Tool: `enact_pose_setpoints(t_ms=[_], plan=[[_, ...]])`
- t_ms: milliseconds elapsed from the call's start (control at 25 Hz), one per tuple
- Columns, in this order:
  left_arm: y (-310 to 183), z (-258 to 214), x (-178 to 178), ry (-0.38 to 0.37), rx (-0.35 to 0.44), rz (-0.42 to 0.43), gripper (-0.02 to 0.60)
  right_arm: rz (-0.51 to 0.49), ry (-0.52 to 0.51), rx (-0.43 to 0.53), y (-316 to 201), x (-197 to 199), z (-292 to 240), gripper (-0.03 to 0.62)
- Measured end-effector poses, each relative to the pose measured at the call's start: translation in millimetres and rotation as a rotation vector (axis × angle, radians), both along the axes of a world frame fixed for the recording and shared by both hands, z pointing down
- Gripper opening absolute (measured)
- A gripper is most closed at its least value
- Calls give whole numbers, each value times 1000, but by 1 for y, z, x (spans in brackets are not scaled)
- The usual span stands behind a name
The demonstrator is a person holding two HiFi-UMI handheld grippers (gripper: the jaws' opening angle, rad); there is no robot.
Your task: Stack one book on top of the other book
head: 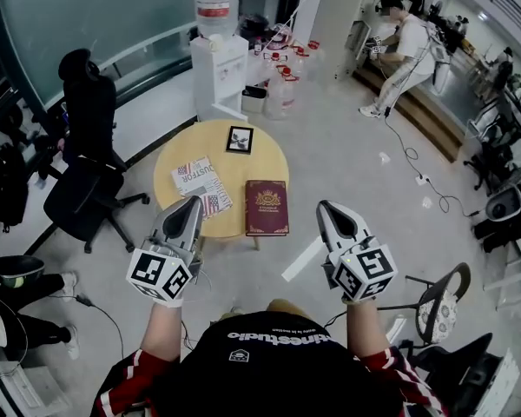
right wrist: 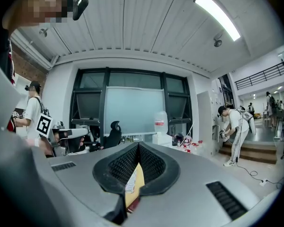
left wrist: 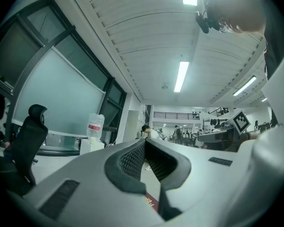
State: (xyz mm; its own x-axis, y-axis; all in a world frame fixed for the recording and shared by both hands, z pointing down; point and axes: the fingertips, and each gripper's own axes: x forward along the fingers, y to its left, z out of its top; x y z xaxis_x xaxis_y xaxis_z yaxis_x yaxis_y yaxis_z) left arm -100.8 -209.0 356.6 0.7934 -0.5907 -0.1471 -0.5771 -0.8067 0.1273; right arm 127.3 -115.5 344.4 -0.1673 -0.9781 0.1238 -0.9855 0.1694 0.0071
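round wooden counter (head: 269,150) carries three things: one red book (head: 267,207) at its near edge, one white book (head: 200,185) lying separately just left, one black frame (head: 240,139) behind. left tongs (head: 195,201) and right tongs (head: 325,206) hover, both pressed together, empty.

I am in an open-plan office. Beyond the round table (head: 213,142) stands a water dispenser (head: 217,59) against a glazed wall. A black swivel chair (head: 85,189) is to the table's left and more swivel chairs (head: 504,207) well to its right. Strip lights (left wrist: 181,76) run overhead.
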Motion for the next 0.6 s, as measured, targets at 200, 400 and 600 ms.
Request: enact_pose_setpoints(t_ms=[200, 400, 600], plan=[[-9, -3, 1, 2, -2, -23, 17, -34, -57, 2, -11, 3, -2, 28], [-19, -7, -3, -7, 14, -58, 17, -45, -27, 38, -30, 13, -12, 28], [-18, -9, -8, -53, 45, -60, 15, -89, -19, 37, -40, 4, -13, 28]])
